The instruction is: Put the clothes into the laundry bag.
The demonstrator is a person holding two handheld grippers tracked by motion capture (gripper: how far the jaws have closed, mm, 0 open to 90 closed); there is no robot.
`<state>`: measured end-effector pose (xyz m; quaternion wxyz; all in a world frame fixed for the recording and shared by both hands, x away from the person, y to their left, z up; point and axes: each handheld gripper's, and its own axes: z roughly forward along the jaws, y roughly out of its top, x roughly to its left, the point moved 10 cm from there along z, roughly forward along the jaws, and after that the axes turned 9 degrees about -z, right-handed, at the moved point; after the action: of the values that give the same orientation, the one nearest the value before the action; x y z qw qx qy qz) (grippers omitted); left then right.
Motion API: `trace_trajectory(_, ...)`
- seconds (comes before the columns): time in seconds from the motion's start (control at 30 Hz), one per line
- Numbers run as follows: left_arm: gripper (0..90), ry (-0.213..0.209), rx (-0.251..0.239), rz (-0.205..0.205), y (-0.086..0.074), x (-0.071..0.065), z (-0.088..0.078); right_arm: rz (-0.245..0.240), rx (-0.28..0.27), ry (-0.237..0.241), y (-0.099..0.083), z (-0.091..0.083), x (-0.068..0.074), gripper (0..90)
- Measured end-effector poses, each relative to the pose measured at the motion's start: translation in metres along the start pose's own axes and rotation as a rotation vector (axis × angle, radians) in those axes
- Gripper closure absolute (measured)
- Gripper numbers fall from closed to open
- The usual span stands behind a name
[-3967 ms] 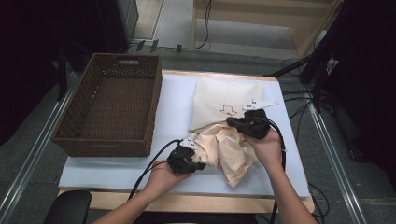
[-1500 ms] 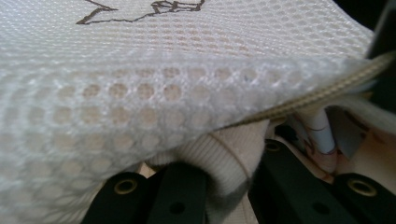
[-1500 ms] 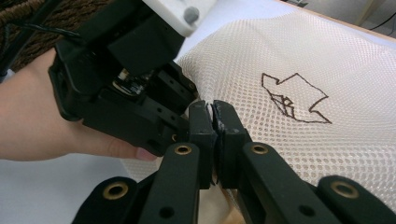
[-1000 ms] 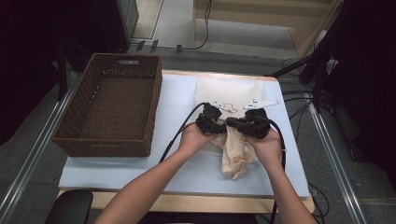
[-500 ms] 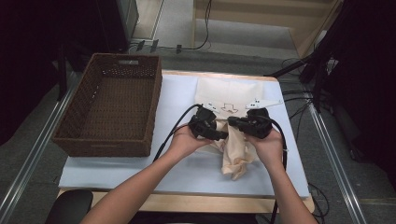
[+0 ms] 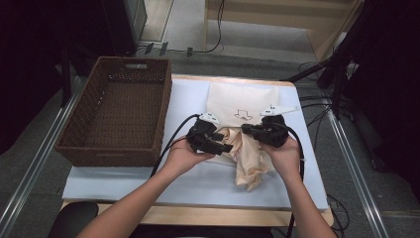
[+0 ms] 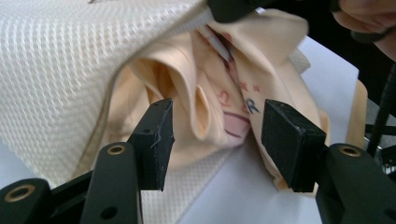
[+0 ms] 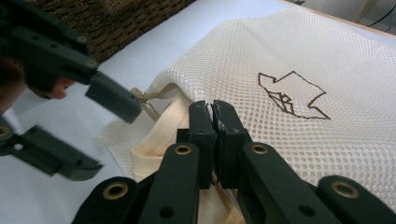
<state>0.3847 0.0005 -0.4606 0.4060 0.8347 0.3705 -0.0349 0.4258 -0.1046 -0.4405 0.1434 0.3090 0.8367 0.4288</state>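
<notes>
The mesh bag [image 8: 299, 79] carries a brown arrow sign [image 8: 292, 94]. The peach cloth [image 7: 219, 88], between the left hand-held gripper [image 7: 217, 135] jaws, shows an "R" [image 7: 252, 106].

A cream mesh bag [image 6: 242, 101] is lying flat on the white table top, just right of the middle, with a small brown arrow outline [image 6: 243, 116] stitched on its upper face. Its near edge is standing open, a zip running along the rim [image 8: 148, 103]. A peach-coloured cloth garment [image 6: 250, 161] is sitting partly inside that opening, bunched in soft folds, its printed marks showing. The rest of it is spilling out toward the table's near edge in a crumpled heap.
</notes>
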Motion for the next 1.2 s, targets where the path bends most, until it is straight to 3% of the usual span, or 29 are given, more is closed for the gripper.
trace_trajectory(0.23,44.5,-0.034,0.011,0.027,-0.017,-0.021,-0.004,0.002,0.001,-0.002,0.0,0.0,0.0,88.9)
trace_trajectory(0.43,44.4,-0.078,0.032,0.058,-0.033,-0.047,0.004,0.001,-0.001,-0.001,0.0,0.0,0.0,88.9)
trace_trajectory(0.6,43.4,-0.108,0.062,0.055,-0.046,-0.063,0.014,0.002,-0.001,0.0,0.0,-0.001,0.0,88.8)
trace_trajectory(0.73,41.8,-0.115,0.083,0.056,-0.055,-0.068,0.025,0.0,-0.001,-0.001,0.0,-0.001,0.0,88.8)
trace_trajectory(0.87,38.1,-0.084,0.116,0.067,-0.065,-0.065,0.038,0.003,0.001,0.0,0.0,-0.001,0.0,88.8)
trace_trajectory(1.2,36.0,-0.06,0.107,0.03,-0.068,-0.061,0.068,0.0,0.0,-0.001,0.0,-0.001,0.0,88.8)
